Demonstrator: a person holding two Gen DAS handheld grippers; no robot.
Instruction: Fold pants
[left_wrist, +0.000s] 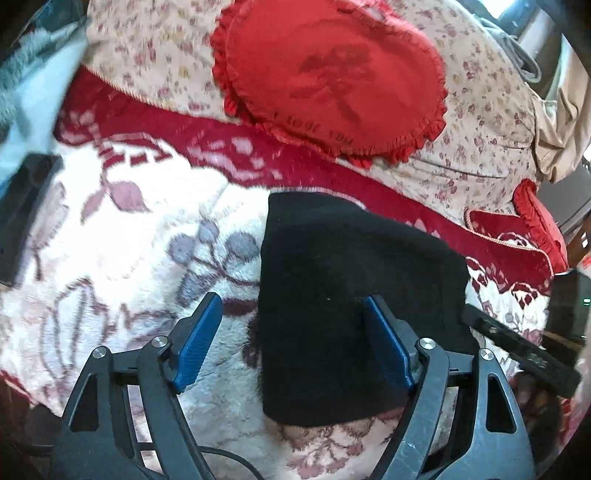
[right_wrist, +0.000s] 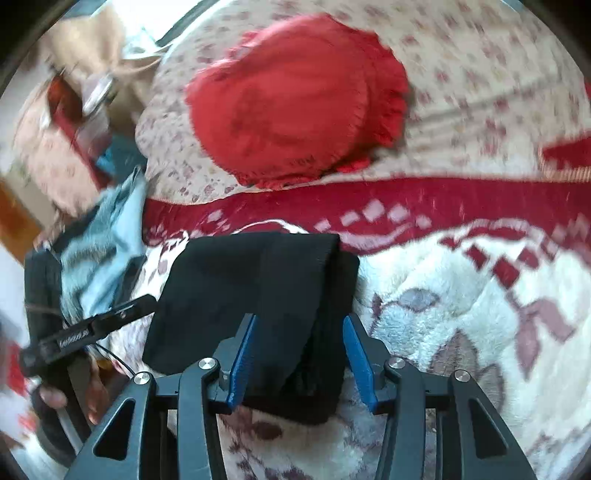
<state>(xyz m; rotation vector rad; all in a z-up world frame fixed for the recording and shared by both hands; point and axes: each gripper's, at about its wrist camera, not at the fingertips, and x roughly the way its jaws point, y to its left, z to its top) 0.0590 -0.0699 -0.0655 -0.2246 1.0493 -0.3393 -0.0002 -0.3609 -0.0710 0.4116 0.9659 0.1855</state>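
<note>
Pants (left_wrist: 351, 295): black, folded into a compact block, lay on the fleecy flowered blanket (left_wrist: 122, 258) in front of the red heart cushion (left_wrist: 332, 77). Left gripper (left_wrist: 295, 339): my jaws stood wide, one blue pad over the blanket, the other above the cloth, nothing held. Right gripper (right_wrist: 299, 354): my jaws stood apart astride the block's near right edge, pads clear of the fabric as far as I could tell, nothing gripped. Handling, as I judged it: soft, light, limp knit; stacked layers likely to slide or spring open if lifted by one corner. Best hold, in my view: the thick folded edge nearest me, all layers pinched together, one gripper at each end.
</note>
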